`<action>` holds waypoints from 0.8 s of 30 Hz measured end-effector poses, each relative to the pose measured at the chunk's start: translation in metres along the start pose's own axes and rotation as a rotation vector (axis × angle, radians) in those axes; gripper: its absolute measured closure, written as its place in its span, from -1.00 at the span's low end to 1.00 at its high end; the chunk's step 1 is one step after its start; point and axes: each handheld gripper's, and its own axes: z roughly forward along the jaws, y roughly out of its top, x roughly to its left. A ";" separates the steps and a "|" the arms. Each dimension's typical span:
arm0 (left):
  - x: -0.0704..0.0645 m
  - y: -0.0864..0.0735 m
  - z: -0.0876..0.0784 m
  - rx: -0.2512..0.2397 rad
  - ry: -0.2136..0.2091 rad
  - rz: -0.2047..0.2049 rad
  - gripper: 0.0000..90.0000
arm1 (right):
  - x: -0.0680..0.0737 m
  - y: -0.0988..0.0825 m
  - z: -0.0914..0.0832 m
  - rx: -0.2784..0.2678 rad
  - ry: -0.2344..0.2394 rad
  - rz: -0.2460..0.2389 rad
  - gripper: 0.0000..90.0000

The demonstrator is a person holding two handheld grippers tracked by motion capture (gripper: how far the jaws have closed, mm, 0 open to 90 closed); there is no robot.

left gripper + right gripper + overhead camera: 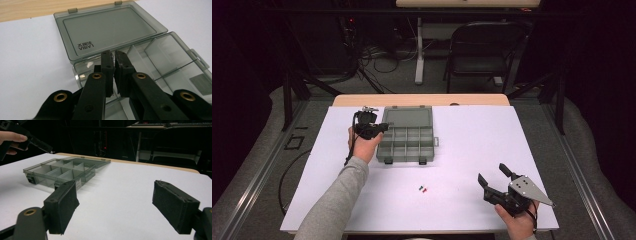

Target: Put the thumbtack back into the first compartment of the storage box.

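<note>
A: High view first: the open organizer box [407,136] lies on the white table [472,150] toward its far left, lid laid back flat, and the left gripper [384,127] hangs over the box's left edge

B: In the left gripper view its jaws are closed nearly together above a near-left compartment. Is anything pinched between them?

A: I see a thin dark gap and can't make out an object in it. If something is there, it's too small to tell

B: And those two small pins [423,189], one green and one red, lying on the table in front of the box?

A: They look like what gets sorted into the compartments. My reading is the left hand is at the placing step over the tray, or has just finished one

B: The right gripper [493,178]?

A: Spread wide with nothing in it, resting near the table's front right corner, well apart from the pins and the box

B: So next?

A: Probably go for a pin. They lie flat and close together, so the jaws must come down narrow around just one
</note>
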 end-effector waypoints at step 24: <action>0.005 -0.008 0.028 0.070 0.023 -0.027 0.91 | -0.001 -0.001 0.001 0.007 -0.001 0.006 -0.57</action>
